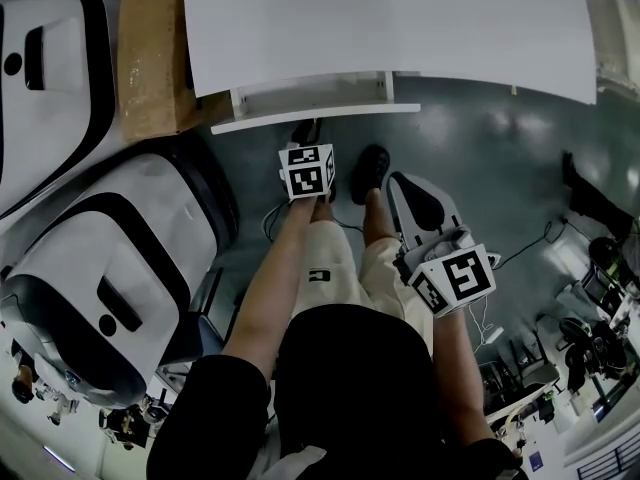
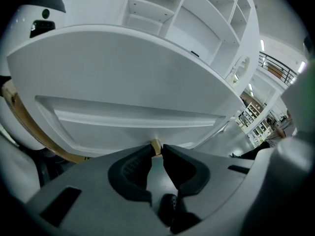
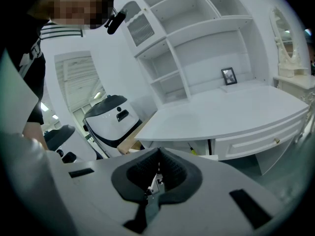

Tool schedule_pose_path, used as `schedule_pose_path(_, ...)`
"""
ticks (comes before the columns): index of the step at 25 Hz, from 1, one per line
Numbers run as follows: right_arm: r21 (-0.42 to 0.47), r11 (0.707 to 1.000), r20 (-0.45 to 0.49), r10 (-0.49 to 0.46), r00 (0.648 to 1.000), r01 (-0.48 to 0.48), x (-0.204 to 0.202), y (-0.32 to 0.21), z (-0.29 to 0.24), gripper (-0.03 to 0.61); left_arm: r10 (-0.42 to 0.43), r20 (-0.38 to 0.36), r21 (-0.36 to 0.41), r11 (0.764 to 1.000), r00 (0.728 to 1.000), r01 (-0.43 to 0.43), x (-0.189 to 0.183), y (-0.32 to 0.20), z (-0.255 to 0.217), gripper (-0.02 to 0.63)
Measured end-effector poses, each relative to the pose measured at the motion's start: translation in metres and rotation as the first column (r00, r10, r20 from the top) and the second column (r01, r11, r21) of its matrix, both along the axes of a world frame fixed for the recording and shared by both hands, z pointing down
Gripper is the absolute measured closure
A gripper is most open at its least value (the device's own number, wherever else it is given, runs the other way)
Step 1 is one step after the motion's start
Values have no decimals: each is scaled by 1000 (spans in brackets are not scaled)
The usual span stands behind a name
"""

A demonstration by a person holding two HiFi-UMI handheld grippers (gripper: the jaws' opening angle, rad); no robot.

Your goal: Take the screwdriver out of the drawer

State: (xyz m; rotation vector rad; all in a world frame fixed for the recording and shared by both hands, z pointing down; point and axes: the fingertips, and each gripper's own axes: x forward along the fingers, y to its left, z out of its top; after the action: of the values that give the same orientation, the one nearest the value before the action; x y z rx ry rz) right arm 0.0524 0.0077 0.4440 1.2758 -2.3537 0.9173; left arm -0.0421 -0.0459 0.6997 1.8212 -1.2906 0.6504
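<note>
The white desk's drawer (image 1: 310, 103) stands a little way out from under the desktop (image 1: 400, 28). My left gripper (image 2: 156, 149) is shut on the drawer's small brass knob (image 2: 155, 145), with the dark pads pressing on it from both sides; in the head view its marker cube (image 1: 307, 169) sits just in front of the drawer front. In the right gripper view a thin yellow-green tool (image 3: 192, 150), apparently the screwdriver, shows in the opened drawer. My right gripper (image 3: 158, 156) is shut and empty, held back at the person's right thigh (image 1: 415, 193).
Two white-and-black machines (image 1: 100, 268) stand to the left of the desk, with a cardboard panel (image 1: 150, 48) leaning beside it. A second drawer (image 3: 258, 142) lies to the right of the open one. Shelves (image 3: 197, 48) and a small picture frame (image 3: 229, 75) rise behind the desktop.
</note>
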Motion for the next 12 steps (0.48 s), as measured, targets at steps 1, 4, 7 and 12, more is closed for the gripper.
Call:
schedule_pose_path(1, 2, 1000, 0, -3, 1000, 3, -1, 0, 0, 561, 0, 0, -2, 1000, 1000, 0, 0, 3, 0, 528)
schedule_pose_path(4, 5, 1000, -1, -13, 1000, 13, -4, 1, -1, 561, 1, -1, -15, 1000, 1000, -1, 0, 12, 1, 528)
schedule_pose_path(7, 9, 1000, -2, -22, 1000, 22, -6, 0, -3, 561, -4, -6, -36, 999, 1000, 4, 1, 23, 0, 528)
schedule_pose_path(12, 21, 999, -10, -29, 1000, 30, -6, -4, -7, 561, -2, -11, -56, 998, 1000, 2, 2, 40, 0, 528)
